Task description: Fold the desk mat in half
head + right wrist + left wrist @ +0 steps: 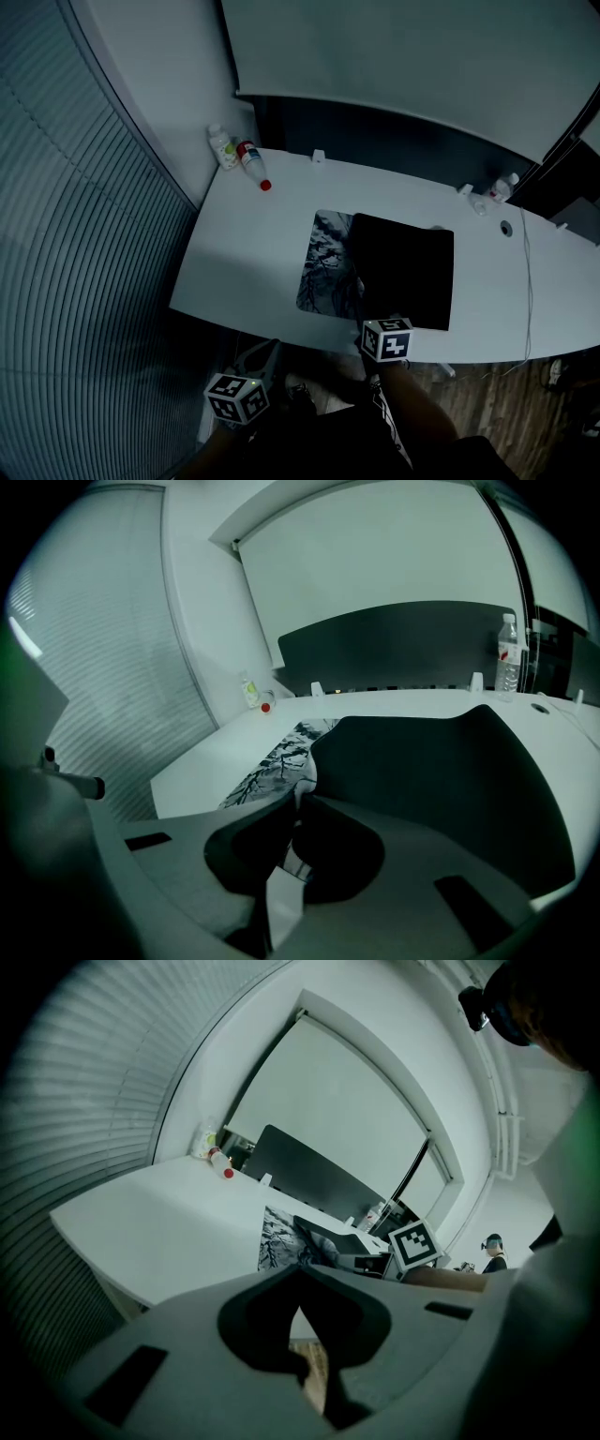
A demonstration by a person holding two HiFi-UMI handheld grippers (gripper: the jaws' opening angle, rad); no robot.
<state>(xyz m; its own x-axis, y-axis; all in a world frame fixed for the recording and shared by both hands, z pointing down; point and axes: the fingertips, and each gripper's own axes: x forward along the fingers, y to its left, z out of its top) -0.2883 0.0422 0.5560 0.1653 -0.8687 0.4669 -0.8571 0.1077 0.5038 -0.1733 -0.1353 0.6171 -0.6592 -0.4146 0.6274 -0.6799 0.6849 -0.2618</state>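
**Head view.** My right gripper (367, 323) is clenched on the near edge of the desk mat (401, 272), at the mat's 6 o'clock. The mat lies mid-table, partly folded. Its black underside covers the right portion and the branch-print face is bare at 9 o'clock. My left gripper (265, 354) hangs off the white table (253, 244) at the frame's 7 o'clock, apart from the mat. A pale bottle (223, 147) and a red-capped bottle (251, 161) sit at the table's 11 o'clock corner. A clear bottle (503, 187) stands at 2 o'clock.

**Left gripper view.** The left gripper (300, 1274) has its jaws drawn together on nothing. Only here does wood floor show through the slit below the tips. The right gripper's marker cube (413, 1244) sits at 3 o'clock beside the mat (278, 1239). A person (492, 1252) stands far off behind it, seen in no other view.

**Right gripper view.** The right gripper (298, 803) pinches the mat (422, 780). The lifted black flap curves up from the jaws, a rise the head view flattens out.

**Room.** Slatted blinds (84, 234) fill the wall at 9 o'clock. A dark partition (394, 649) backs the table at 12 o'clock. Wood floor (506, 403) shows at 5 o'clock.
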